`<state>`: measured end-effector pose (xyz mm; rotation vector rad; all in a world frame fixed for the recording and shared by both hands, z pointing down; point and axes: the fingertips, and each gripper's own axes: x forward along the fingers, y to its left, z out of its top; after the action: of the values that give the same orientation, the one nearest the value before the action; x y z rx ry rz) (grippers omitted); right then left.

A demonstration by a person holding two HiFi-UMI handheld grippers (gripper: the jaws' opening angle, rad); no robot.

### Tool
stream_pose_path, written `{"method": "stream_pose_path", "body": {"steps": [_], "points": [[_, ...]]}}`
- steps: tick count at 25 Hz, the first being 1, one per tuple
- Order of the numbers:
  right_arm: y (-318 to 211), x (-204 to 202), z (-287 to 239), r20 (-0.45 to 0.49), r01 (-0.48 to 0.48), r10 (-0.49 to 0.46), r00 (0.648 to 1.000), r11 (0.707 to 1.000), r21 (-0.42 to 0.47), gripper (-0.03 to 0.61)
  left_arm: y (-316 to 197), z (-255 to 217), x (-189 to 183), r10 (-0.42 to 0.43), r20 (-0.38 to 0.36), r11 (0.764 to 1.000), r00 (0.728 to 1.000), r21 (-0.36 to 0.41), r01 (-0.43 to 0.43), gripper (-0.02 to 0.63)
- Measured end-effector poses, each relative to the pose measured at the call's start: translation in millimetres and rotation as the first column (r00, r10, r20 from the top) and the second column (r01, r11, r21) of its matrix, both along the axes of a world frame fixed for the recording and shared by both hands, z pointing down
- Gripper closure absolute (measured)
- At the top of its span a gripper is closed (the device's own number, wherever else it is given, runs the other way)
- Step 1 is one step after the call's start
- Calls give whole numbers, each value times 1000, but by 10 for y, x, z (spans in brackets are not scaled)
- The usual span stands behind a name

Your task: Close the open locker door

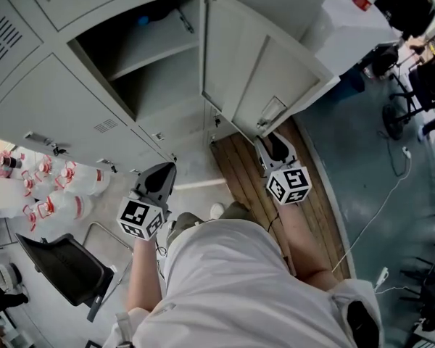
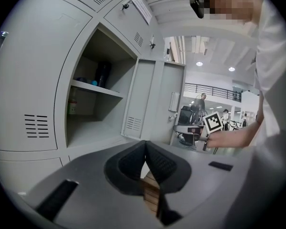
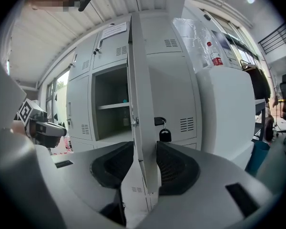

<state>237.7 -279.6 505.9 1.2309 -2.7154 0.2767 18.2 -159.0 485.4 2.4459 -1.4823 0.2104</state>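
Note:
The grey locker door [image 1: 257, 71] stands swung out from its open compartment [image 1: 141, 56], which holds a shelf. My right gripper [image 1: 275, 145] is at the door's free edge, below the handle. In the right gripper view the door edge [image 3: 138, 104] runs between the jaws of my right gripper [image 3: 144, 151], which are open around it; a black padlock [image 3: 165, 135] hangs just behind. My left gripper [image 1: 159, 180] hovers lower left of the compartment, away from the door. Its jaws [image 2: 145, 144] are shut with nothing between them. The door [image 2: 152, 99] also shows in the left gripper view.
Closed locker doors [image 1: 54, 107] surround the open one. Packs of plastic bottles [image 1: 58, 191] and a black chair [image 1: 65, 267] lie to the left. A white cabinet [image 3: 226, 113] stands right of the lockers. A wooden platform [image 1: 246, 172] lies underfoot, and a white cable [image 1: 391, 194] crosses the floor.

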Motion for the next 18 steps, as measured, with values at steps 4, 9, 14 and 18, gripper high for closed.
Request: {"method": "stream_pose_path", "body": {"steps": [4,9,14,18], "points": [[3,-47,-8,0,11,-11,1000,1000,-2,443,27,1,-20,-10,-4,1000,1000,0,10,611],[74,-113,-13,4,12,-12,1000,1000,-8,470,96,-10,-98,-8,-5,1000,1000,-2,8,611],[215,-241,-12,-5,10,-10,1000,1000,-14,480,202,-11,-230,2,-3,1000,1000,-2,-2,611],[366,-401,-6,-18,11,-11,1000,1000,-17,477,320,-10,-363,11,-9,1000,1000,-1,-11,611]]}}
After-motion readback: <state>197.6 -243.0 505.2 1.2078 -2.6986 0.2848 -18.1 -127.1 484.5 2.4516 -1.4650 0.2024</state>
